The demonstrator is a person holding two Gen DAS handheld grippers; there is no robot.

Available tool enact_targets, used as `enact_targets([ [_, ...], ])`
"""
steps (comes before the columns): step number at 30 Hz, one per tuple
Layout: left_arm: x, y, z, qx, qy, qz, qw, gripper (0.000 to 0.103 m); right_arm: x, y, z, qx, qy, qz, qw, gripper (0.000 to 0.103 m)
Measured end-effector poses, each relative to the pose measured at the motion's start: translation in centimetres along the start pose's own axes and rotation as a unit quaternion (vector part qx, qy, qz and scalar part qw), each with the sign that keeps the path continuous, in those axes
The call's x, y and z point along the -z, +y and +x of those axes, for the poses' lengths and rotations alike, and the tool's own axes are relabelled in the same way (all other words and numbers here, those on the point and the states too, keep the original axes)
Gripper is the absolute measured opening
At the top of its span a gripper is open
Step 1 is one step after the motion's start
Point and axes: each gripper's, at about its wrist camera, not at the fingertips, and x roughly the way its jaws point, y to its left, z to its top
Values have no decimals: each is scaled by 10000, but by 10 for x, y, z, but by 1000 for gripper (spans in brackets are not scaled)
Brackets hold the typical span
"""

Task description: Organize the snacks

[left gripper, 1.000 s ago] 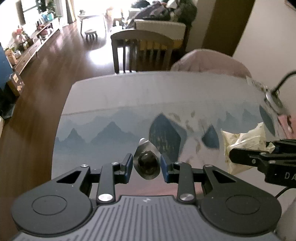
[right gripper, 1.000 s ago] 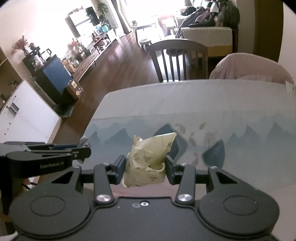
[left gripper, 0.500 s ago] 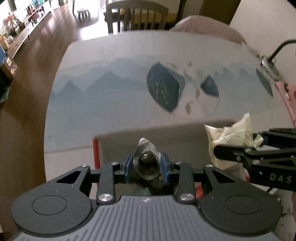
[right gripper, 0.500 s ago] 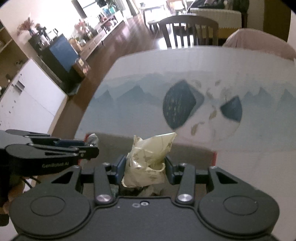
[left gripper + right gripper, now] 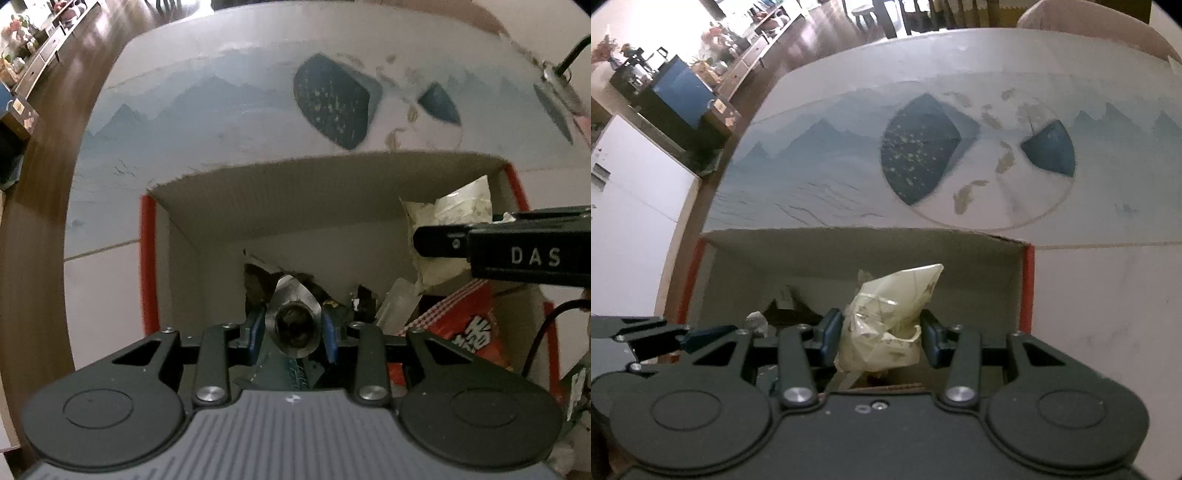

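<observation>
My left gripper (image 5: 293, 325) is shut on a small silver-wrapped snack (image 5: 293, 319) and holds it over the open cardboard box (image 5: 258, 192) with red edges. My right gripper (image 5: 879, 332) is shut on a pale yellow snack packet (image 5: 886, 317) over the same box (image 5: 849, 240). In the left wrist view the right gripper (image 5: 517, 251) reaches in from the right with the yellow packet (image 5: 454, 206). In the right wrist view the left gripper (image 5: 657, 332) shows at the lower left with the silver snack (image 5: 757, 321).
The box holds other snacks, among them a red checked packet (image 5: 469, 321) and dark wrappers (image 5: 258, 284). The box stands on a table with a blue mountain-print cloth (image 5: 849, 147). Wood floor (image 5: 44, 110), cabinets and a white unit (image 5: 635, 184) lie to the left.
Both grippers have tilted down and moved forward over the box with their snacks still held. The box now fills the lower middle of both views; the chairs have left the frame.
</observation>
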Motion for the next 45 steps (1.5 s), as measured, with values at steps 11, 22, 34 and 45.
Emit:
enact_targets([
  [11,-1,-5,27,15,413,-99,9991,33,1,-3,11,-26,204,-3,9998,44],
  [22,2,1,23,117,392,-290,9987,49,4,2,8,-46,238,-31,9997,54],
  [34,15,12,-28,373,-316,-442,9978,65,21,7,-40,-105,-325,-24,9994,81],
  [45,43,18,-80,439,-968,-321,9938,72,52,12,-101,-155,-1034,1,9945,87],
])
